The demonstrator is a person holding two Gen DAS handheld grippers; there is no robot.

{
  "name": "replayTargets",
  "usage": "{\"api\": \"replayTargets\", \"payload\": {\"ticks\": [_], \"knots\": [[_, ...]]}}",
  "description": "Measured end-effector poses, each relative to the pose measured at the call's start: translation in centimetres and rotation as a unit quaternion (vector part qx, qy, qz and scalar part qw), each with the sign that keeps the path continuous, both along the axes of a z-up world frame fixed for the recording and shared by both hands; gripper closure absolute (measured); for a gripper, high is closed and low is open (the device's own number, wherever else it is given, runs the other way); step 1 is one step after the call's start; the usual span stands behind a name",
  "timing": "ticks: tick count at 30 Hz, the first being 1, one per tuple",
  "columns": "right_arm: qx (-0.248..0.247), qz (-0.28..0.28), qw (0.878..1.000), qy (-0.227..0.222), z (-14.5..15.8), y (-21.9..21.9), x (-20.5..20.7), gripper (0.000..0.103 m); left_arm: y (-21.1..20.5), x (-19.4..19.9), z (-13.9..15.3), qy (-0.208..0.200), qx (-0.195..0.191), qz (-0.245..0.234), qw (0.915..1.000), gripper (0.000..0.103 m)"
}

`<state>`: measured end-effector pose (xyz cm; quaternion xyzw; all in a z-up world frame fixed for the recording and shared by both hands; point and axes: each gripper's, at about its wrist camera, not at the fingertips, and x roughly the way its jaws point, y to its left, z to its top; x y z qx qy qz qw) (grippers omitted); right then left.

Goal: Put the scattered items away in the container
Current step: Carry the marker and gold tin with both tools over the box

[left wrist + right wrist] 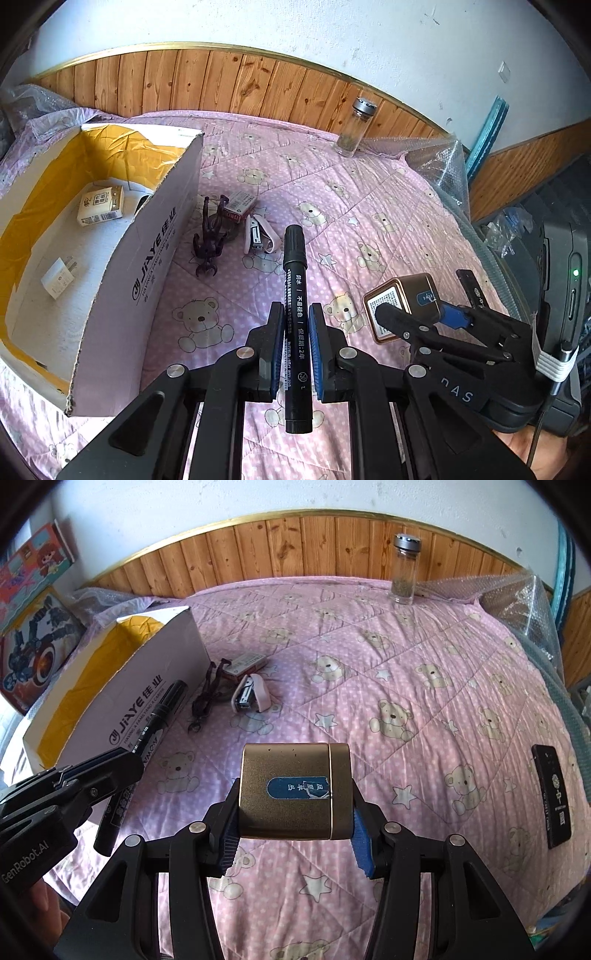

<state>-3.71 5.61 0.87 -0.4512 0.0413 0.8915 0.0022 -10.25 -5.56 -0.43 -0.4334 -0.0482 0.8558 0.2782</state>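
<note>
Marker [295, 317] pinched lengthwise in left claw [297, 314] — gold tin [293, 792] clamped between right claw [295, 830] pads

White wall [258, 502] above wood panelling [295, 546]

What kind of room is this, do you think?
Probably a bedroom at home: a pink teddy-bear quilt covers a bed, wood panelling runs along the wall, and toy boxes are stacked beside it.

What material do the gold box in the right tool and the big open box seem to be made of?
Gold box: probably metal, a tin with a satin, finely speckled bronze-gold finish, rounded corners and a lid seam.
Big open box: corrugated cardboard, white printed outside, yellow-brown inside; its cut edges look ragged and fibrous.
</note>
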Motion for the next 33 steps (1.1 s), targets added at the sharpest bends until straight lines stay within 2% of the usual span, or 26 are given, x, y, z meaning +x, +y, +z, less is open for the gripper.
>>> {"api": "replayTargets", "payload": {"ticks": [33], "knots": [[0.014,0.061,0.997,0.05,6.0,-8.6,2.0,0.05,-6.7,0.9,4.2,0.025,0.043,0.03,0.9983,0.089]]}}
